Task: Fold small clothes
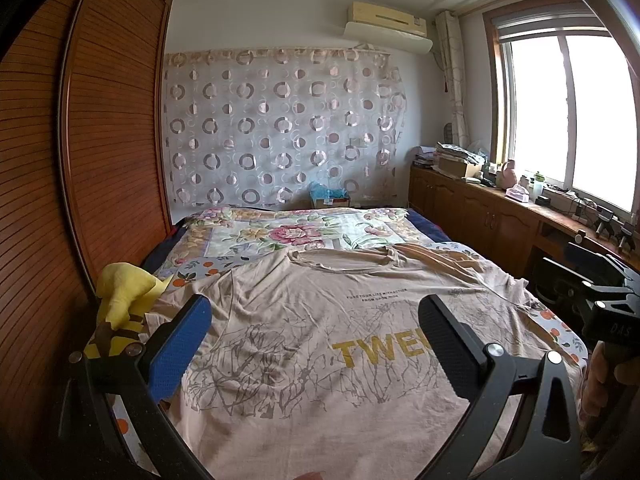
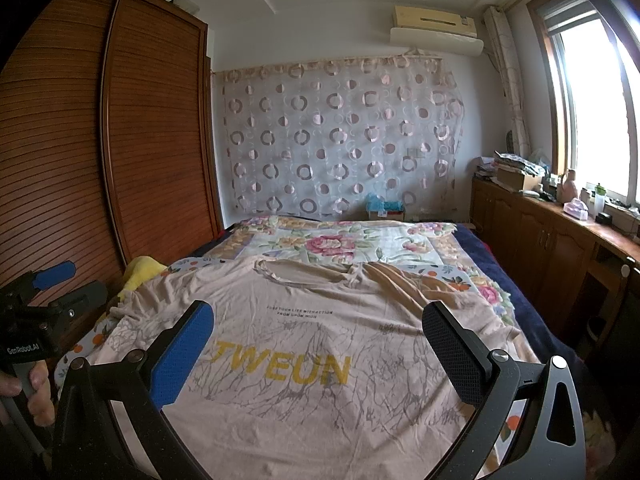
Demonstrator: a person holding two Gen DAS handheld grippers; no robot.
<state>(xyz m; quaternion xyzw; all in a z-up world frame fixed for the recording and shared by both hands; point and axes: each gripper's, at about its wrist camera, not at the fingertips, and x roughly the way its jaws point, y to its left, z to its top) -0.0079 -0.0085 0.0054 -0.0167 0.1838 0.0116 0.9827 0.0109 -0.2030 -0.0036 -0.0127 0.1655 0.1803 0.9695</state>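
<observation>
A beige T-shirt [image 1: 320,312] with yellow letters and a grey branch print lies spread face up on the bed, collar at the far side; it also shows in the right wrist view [image 2: 320,340]. Its right sleeve area is bunched into folds. My left gripper [image 1: 316,320] is open and empty, held above the shirt's lower left part. My right gripper [image 2: 318,328] is open and empty above the shirt's lower right part. Each gripper shows at the edge of the other's view: the right gripper [image 1: 592,280] and the left gripper [image 2: 52,284].
The bed carries a floral quilt [image 1: 288,232]. A yellow plush toy [image 1: 124,300] lies at the bed's left edge beside a wooden wardrobe [image 1: 100,140]. A wooden cabinet [image 1: 500,208] with clutter runs along the right under the window.
</observation>
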